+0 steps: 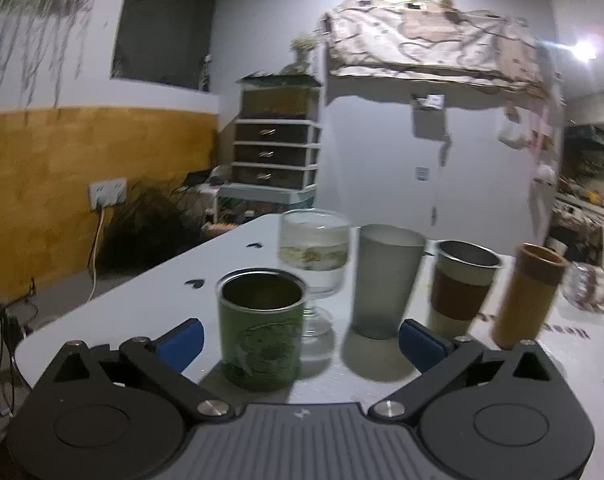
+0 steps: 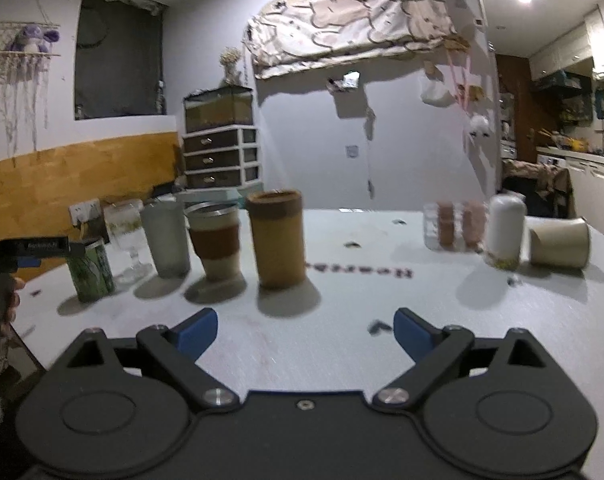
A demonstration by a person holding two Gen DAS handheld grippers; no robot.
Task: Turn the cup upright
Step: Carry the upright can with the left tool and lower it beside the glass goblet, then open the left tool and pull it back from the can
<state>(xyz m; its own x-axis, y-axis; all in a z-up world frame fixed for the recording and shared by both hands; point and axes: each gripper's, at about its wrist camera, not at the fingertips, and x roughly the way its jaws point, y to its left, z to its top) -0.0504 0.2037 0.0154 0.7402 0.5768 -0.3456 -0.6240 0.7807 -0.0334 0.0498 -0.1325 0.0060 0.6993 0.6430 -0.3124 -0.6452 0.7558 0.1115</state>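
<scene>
A green patterned metal cup [image 1: 261, 328] stands upright on the white table [image 1: 121, 320], between the spread blue fingers of my open left gripper [image 1: 299, 342], touching neither. It also shows in the right wrist view [image 2: 91, 272] with the left gripper [image 2: 41, 250] beside it. A beige cup [image 2: 560, 242] lies on its side at the far right. A white cup [image 2: 504, 232] stands mouth down next to it. My right gripper [image 2: 306, 330] is open and empty over bare table [image 2: 342, 360].
A row of upright cups runs right of the green one: a stemmed glass [image 1: 316, 248], a grey tumbler [image 1: 384, 280], a steel cup with a brown sleeve [image 1: 464, 284], a tan cylinder [image 1: 528, 296]. A patterned clear glass [image 2: 454, 226] stands far right.
</scene>
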